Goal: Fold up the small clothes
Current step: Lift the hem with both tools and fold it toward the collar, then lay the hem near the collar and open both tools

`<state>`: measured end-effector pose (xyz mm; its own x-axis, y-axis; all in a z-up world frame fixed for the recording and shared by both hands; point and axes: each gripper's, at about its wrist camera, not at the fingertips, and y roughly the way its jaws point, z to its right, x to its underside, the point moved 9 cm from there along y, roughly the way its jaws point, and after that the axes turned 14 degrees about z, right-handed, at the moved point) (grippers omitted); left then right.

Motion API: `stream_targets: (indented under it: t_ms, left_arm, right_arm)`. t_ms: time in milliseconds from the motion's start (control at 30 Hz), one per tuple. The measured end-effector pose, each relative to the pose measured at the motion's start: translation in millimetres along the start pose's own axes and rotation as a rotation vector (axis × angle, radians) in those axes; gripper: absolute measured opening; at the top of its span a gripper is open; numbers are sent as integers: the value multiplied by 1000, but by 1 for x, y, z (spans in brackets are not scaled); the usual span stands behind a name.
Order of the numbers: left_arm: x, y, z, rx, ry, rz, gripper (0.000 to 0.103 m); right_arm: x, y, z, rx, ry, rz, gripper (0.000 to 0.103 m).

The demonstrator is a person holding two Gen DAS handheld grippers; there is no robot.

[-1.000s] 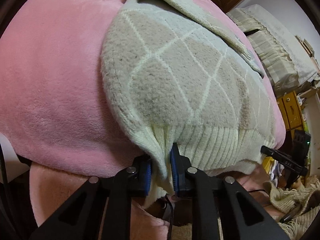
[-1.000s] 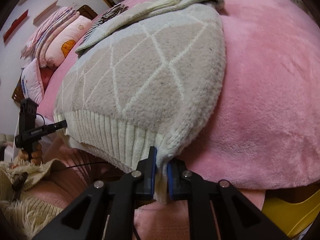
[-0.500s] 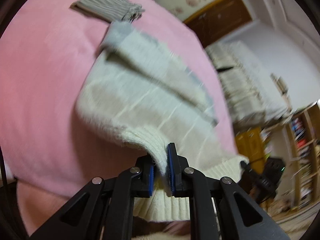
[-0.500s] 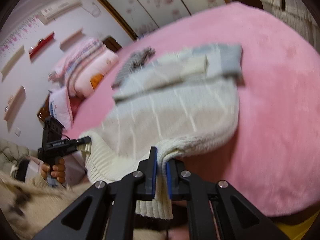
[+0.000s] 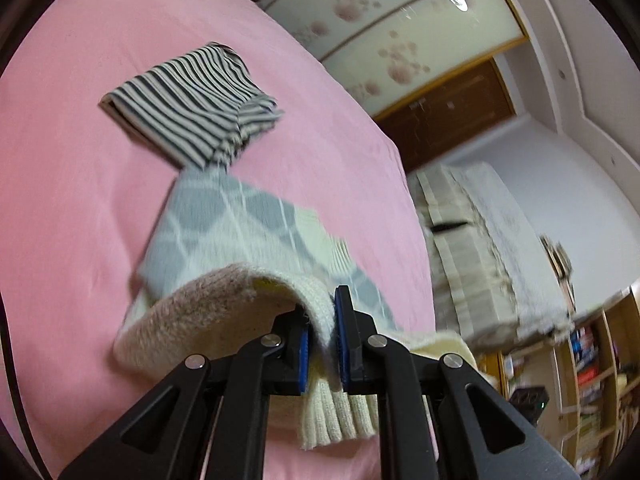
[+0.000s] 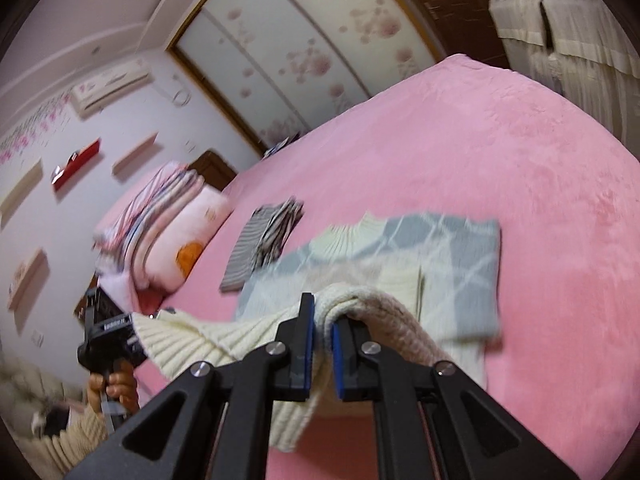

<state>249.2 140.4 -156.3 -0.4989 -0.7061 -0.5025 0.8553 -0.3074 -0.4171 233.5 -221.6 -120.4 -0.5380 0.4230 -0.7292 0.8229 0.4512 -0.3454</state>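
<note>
A small knit sweater (image 5: 224, 232) with a grey and cream diamond pattern lies on the pink bed, its ribbed cream hem lifted toward me. My left gripper (image 5: 322, 344) is shut on the hem's left corner. My right gripper (image 6: 323, 350) is shut on the hem's right corner of the sweater (image 6: 452, 248). The lifted hem arches over the sweater's upper part, which rests flat with its sleeves folded in. The left gripper also shows in the right wrist view (image 6: 106, 334), held in a hand.
A folded striped garment (image 5: 192, 104) lies beyond the sweater on the pink blanket (image 5: 60, 200), also in the right wrist view (image 6: 264, 244). Stacked quilts and a pillow (image 6: 160, 224) sit at the bed's left. A covered cabinet (image 5: 480, 248) and bookshelves stand at right.
Both grippers have lifted the hem off the bed's near edge and carried it up and forward over the sweater. The striped garment and far wall have come into view.
</note>
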Motion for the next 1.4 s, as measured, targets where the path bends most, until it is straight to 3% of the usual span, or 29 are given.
stream_targets:
  t_ms: [200,367,467,533,800,967,1133,1400]
  left_arm:
    - [-28,81,-14,-71,-33,-16,9]
    - [-33,142,-40,-146,-62,-42,9]
    - [-29,169,-65,-218,-83,-73,22]
    - [-27,180,-72,-237,-77,-88,25]
    - [-36,184,-52,-207,36,-80,54]
    - [-57,170,-45,-211,67,-37,56]
    - [-66,155,-40,-259,193,-26,56]
    - [-52,133,-53,-327,494,-94,60]
  right_arm:
    - [-27,74,31,87,36,-5,7]
    - [-23,126,62,176,76,-42,7]
    - [-10,156,94,246,192,-120,12]
    - [0,169,111,268,266,-185,18]
    - [0,174,119,250,262,-221,27]
    - [-21,158,118,233,279,-154,48]
    - [-38,138,117,269,178,-110,48]
    - [-31,121,111,345,-72,-149,48]
